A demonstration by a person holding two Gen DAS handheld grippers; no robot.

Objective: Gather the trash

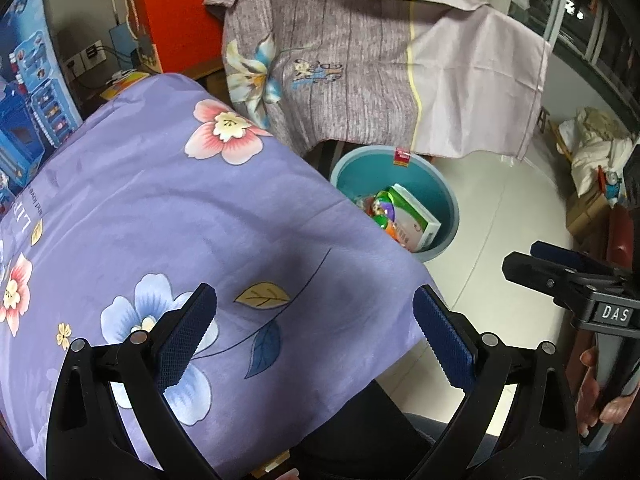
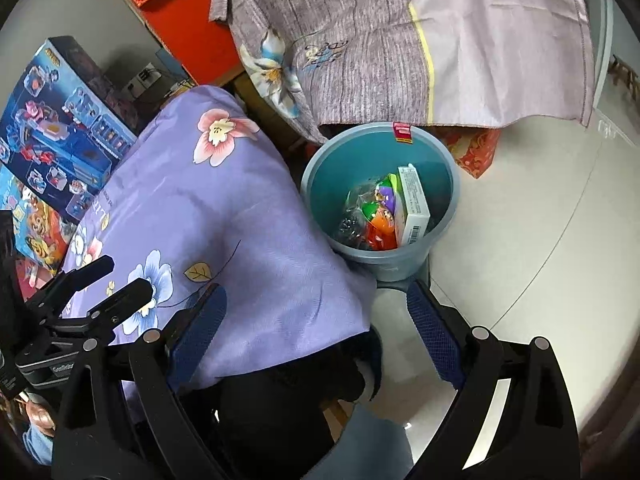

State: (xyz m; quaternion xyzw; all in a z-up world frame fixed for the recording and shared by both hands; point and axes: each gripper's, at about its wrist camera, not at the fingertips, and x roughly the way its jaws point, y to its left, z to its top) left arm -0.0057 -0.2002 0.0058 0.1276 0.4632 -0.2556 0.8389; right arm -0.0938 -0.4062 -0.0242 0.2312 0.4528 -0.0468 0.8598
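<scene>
Both grippers hang above the near corner of the desk [image 1: 168,208], which is covered with a purple cloth printed with flowers. The left gripper [image 1: 316,332] has its two blue pads spread wide and there is nothing between them, only the cloth below. The right gripper [image 2: 316,320] is spread wide in the same way and also carries nothing; one of its fingers is over the cloth edge, the other over the pale tiled floor [image 2: 540,240]. The trash sits already inside a round blue-green bin [image 2: 316,184] that stands on the floor, just beside the desk corner and touching the hanging cloth. In the bin I see a white box [image 2: 414,204] standing on its end, some colourful wrappers [image 2: 380,216] and a crumpled clear plastic piece [image 2: 354,216] (I cannot read what the packets are). Behind the bin a grey-purple sheet [image 1: 360,60] is draped over some furniture, and toy boxes [image 2: 52,120] stand to the left of the desk.
</scene>
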